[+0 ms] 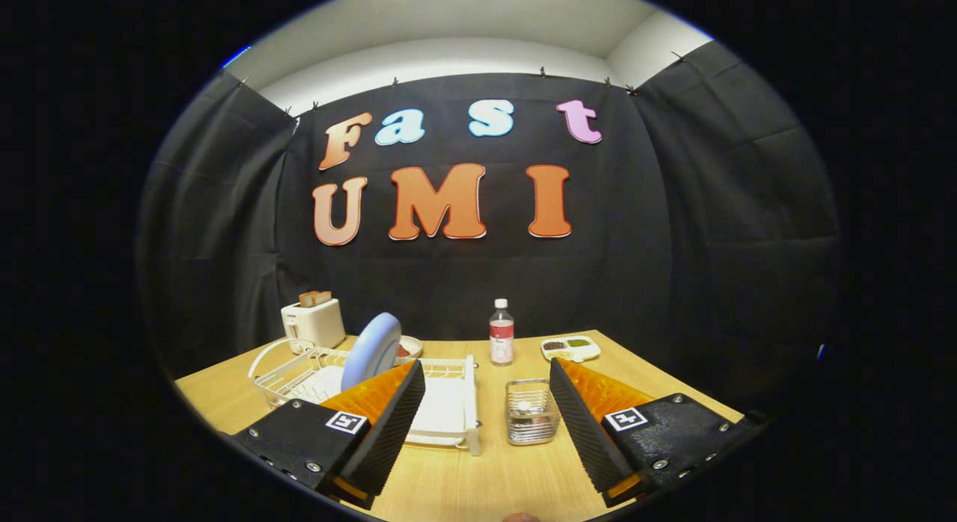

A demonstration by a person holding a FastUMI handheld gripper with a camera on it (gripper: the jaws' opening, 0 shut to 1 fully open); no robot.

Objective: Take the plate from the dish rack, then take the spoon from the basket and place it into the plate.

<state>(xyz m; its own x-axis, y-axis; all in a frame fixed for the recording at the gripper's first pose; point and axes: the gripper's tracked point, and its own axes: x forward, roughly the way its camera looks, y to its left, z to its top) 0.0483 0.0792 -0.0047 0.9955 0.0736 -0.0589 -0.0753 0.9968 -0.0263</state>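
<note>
- I see the wooden table running from under my fingers out to the black cloth wall; its far edge meets the cloth, and its right edge slants away past my right finger.
- The widest bare wood lies near me, between and just ahead of the fingers, with another open strip between the dish rack and the wire basket.
- The white dish rack sits on the left half of the table; my left finger hides part of its near left corner, and its right rim stands just left of the basket.
- The pale blue plate stands on edge in the rack, tilted, toward the rack's far side, just beyond my left fingertip.
- The small wire basket sits between my fingers and a little ahead of them, closer to the right one. Something pale lies inside it; I take it for the spoon, but I cannot make out its shape.
- My gripper is spread wide open, holding nothing and touching nothing that I can see.
- Farther off: a white toaster with bread in it at the far left, a small bowl behind the plate, a clear bottle near the middle of the far edge, and a divided tray of food to its right.
</note>
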